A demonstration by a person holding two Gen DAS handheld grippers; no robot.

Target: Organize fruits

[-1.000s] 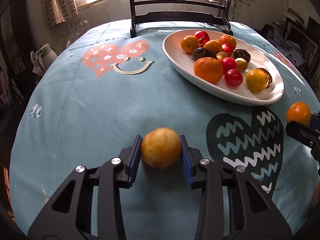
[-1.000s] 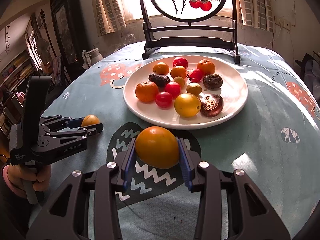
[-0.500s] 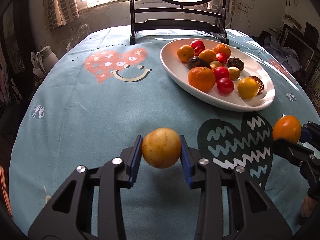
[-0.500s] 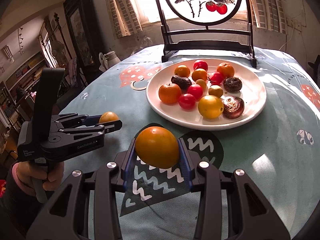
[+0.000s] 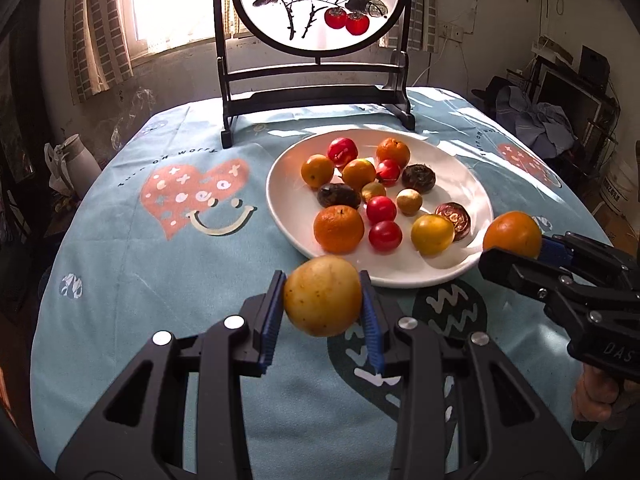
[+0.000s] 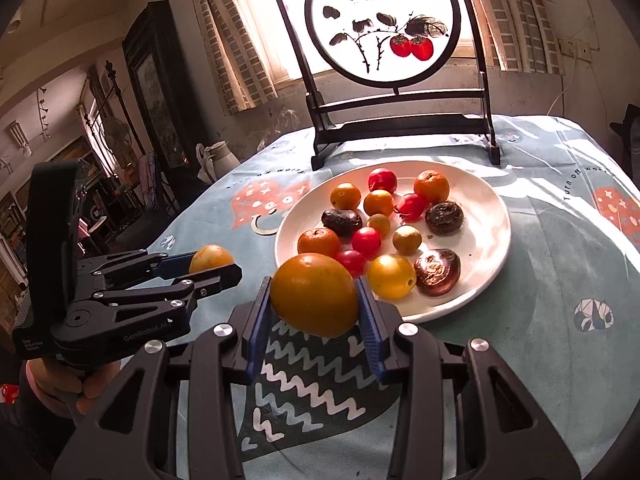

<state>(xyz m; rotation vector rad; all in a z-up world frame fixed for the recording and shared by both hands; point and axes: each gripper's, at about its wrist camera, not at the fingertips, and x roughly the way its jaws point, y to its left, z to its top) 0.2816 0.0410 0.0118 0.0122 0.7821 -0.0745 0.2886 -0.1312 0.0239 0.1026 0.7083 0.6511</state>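
Observation:
My left gripper (image 5: pixel 322 312) is shut on a speckled yellow fruit (image 5: pixel 322 297) and holds it above the cloth, just short of the near rim of the white plate (image 5: pixel 288 216). My right gripper (image 6: pixel 315 316) is shut on an orange fruit (image 6: pixel 314 294), also raised near the plate's (image 6: pixel 488 264) front edge. The plate holds several oranges, red tomatoes, yellow fruits and dark brown fruits. The right gripper with its orange fruit (image 5: pixel 512 234) shows at the right of the left wrist view. The left gripper with its yellow fruit (image 6: pixel 211 258) shows at the left of the right wrist view.
A black wooden stand with a round painted screen (image 5: pixel 316 4) stands behind the plate at the table's far edge. The round table has a light blue cloth (image 5: pixel 132 280) with heart prints. A white jug (image 6: pixel 218 158) stands off the table to the left.
Both grippers have lifted their fruits and moved forward toward the plate. The plate now sits closer in both views.

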